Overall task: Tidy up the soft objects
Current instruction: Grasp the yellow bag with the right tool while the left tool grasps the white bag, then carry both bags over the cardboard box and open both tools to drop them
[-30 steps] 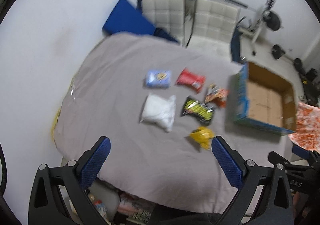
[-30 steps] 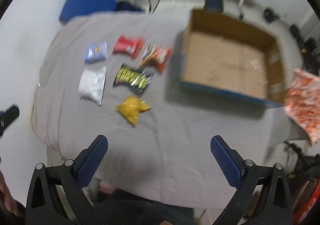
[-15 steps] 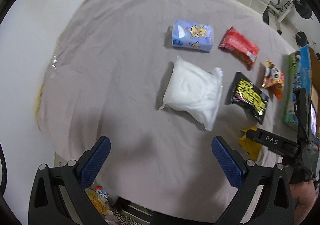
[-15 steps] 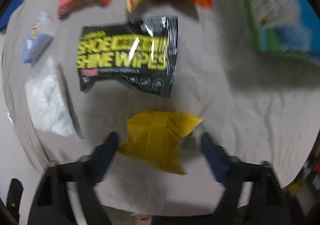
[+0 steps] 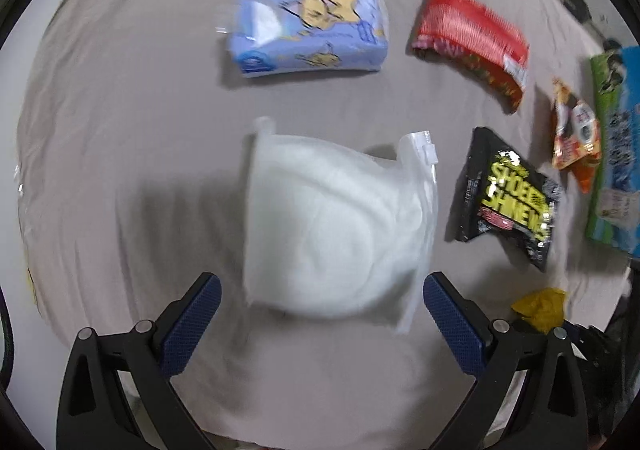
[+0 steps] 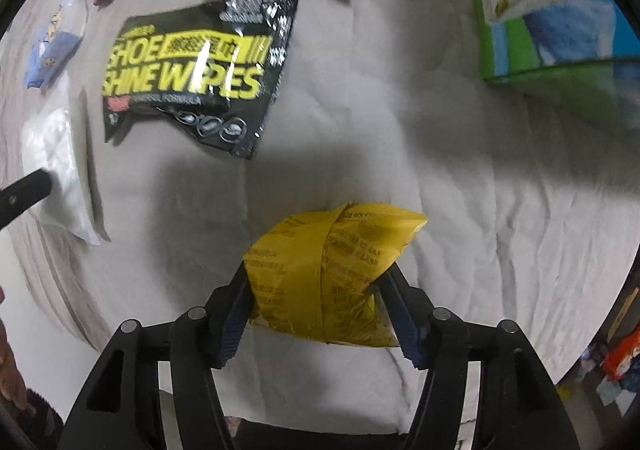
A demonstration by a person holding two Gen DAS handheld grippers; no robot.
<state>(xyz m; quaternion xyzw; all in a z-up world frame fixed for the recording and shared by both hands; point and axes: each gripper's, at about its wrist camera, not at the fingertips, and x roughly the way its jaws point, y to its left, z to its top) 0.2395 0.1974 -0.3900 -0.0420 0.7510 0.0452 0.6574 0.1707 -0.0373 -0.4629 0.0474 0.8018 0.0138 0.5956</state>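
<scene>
My left gripper (image 5: 318, 302) is open, its blue pads on either side of the near end of a white soft bag (image 5: 336, 226) on the grey cloth. My right gripper (image 6: 320, 314) is shut on a crumpled yellow packet (image 6: 324, 274), which also shows in the left wrist view (image 5: 540, 308). A black shoe shine wipes pack (image 6: 200, 69) (image 5: 508, 197), a blue tissue pack (image 5: 308, 29), a red pack (image 5: 472, 37) and an orange snack pack (image 5: 574, 129) lie further away on the cloth.
A cardboard box with blue and green printed sides (image 6: 532, 9) (image 5: 616, 145) stands at the right of the cloth-covered table (image 6: 400, 129). The table's near edge runs just under both grippers. The left gripper's finger (image 6: 24, 193) shows at the right wrist view's left edge.
Both grippers moved down and forward to the table. The left came around the white bag. The right closed its jaws on the yellow packet.
</scene>
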